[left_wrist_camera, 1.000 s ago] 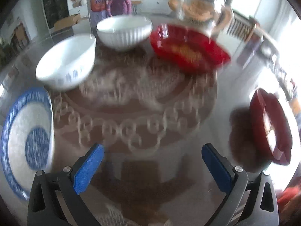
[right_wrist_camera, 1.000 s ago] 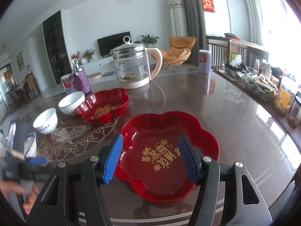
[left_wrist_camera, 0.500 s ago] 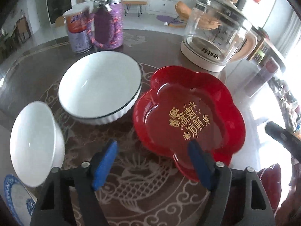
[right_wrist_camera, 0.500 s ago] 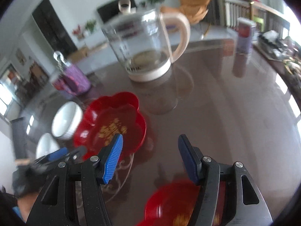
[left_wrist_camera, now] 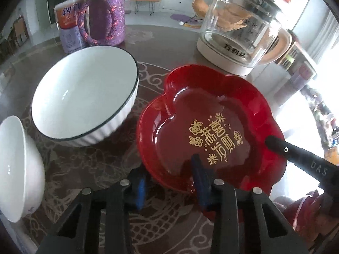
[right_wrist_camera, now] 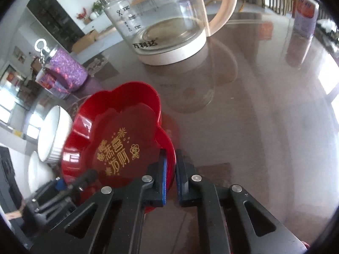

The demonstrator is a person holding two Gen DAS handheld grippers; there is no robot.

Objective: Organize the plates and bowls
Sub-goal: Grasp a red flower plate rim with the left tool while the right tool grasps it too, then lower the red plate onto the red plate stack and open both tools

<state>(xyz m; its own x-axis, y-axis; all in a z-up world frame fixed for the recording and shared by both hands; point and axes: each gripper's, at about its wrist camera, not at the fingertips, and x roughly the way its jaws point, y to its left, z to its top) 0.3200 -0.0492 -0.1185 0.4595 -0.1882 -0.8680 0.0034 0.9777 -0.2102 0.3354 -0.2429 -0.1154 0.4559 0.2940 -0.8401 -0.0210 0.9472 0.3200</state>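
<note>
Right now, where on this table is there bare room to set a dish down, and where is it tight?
Bare tabletop opens right of the red flower plate, in front of the glass kettle and toward the far can. It is crowded left of that plate: the ribbed white bowl, small white bowl, purple jar, and both grippers at the plate's rim.

Gold Chinese characters 恭喜发财 sit in the middle of the red plate [left_wrist_camera: 211, 127], the glass kettle [left_wrist_camera: 239, 27] base says 万利达, and "DAS" shows on the right gripper [right_wrist_camera: 170, 175].
</note>
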